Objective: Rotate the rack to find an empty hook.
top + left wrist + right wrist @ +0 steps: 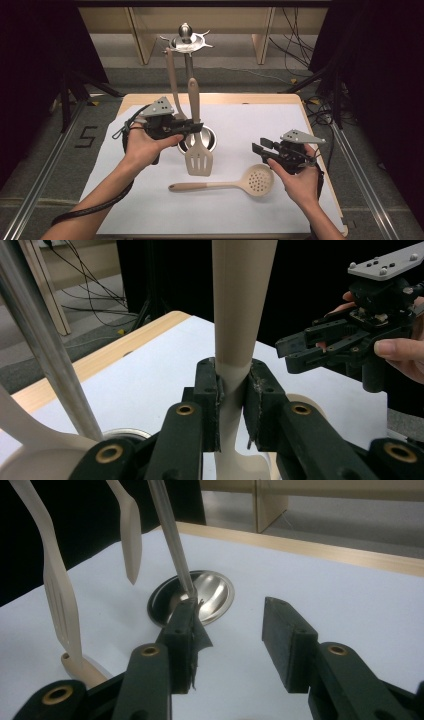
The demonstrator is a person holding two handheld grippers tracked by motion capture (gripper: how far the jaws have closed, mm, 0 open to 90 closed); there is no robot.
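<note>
Your left gripper [231, 405] clamps the slotted spatula [198, 159] upright beside the rack [186, 41]; hanging remains. Your right gripper [227, 640] stands open, empty, above the skimmer [257, 180].

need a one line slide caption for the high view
Left claw grips a slotted spatula upright beside the utensil stand, while the open right claw hovers above a skimmer spoon.

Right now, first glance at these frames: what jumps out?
The left gripper holds a beige slotted spatula upright by its handle, blade hanging just in front of the steel utensil stand at table centre. Nearer the person, a beige skimmer spoon lies flat on the white sheet, with the right gripper open just above it.
</note>
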